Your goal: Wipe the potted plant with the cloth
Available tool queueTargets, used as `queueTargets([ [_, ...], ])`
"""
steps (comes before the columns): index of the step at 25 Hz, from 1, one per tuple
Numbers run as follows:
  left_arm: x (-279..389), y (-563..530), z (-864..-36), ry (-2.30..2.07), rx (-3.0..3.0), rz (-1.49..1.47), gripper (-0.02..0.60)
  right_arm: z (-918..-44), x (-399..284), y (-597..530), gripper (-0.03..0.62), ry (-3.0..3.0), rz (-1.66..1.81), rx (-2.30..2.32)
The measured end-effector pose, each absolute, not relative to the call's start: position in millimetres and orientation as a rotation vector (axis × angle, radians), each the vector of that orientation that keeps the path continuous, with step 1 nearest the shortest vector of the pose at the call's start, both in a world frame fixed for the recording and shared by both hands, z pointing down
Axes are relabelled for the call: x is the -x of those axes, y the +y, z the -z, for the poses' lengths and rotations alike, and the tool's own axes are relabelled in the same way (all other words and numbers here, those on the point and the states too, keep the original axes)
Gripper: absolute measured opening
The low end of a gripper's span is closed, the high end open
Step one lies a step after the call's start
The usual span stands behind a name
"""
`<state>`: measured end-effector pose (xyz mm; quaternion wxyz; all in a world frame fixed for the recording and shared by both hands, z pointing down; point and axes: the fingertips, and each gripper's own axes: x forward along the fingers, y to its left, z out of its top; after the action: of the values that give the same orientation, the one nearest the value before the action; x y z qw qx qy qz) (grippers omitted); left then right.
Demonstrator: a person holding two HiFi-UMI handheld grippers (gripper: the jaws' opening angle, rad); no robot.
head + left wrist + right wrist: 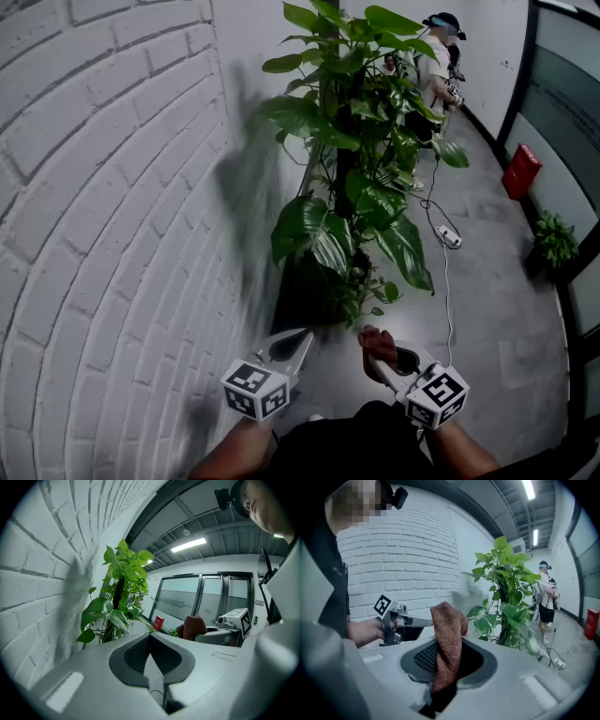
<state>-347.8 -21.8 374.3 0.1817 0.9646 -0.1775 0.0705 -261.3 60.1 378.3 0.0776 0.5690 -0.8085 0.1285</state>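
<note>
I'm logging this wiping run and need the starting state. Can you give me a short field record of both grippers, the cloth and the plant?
left gripper: shut, nothing between its jaws
right gripper: shut on the cloth
cloth: reddish-brown, bunched, sticking up out of the jaws
potted plant: upright beside the white brick wall, ahead of both grippers
contact: none; cloth and leaves are apart
wiping: not yet begun
background: a person stands beyond the plant

Left tool (pixel 302 339) and right tool (pixel 382 364) pale grey, black-padded; square-patterned marker cubes (pixel 255 389); clothing apparently dark.
</note>
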Motion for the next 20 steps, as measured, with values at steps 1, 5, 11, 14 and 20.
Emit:
queueTargets([
  [1,344.5,-23.1,-374.8,-0.497,-2.723,-0.204,0.017,-378.1,258.3,58.9,0.067,-2.419,-0.385,-1.711],
  [5,327.8,-30.3,-376.4,-0.481,-2.728,-0.22,0.017,-376.3,245.9,51.3,0.068,-2.431,-0.393,-1.734],
  [11,288.7,-38.7,-383.2,-0.451,-2.728,-0.238,0.017,-374.7,214.5,37.1,0.067,-2.47,-0.376,-1.727],
  [14,258.4,-42.9,-388.6,-0.425,-2.72,-0.243,0.025,-379.3,181.9,25.7,0.067,-2.441,-0.347,-1.714],
  [20,184.2,-52.7,-409.2,-0.43,-2.69,-0.306,0.082,-371.2,97.7,-8.7,0.067,-2.437,-0.265,-1.709],
])
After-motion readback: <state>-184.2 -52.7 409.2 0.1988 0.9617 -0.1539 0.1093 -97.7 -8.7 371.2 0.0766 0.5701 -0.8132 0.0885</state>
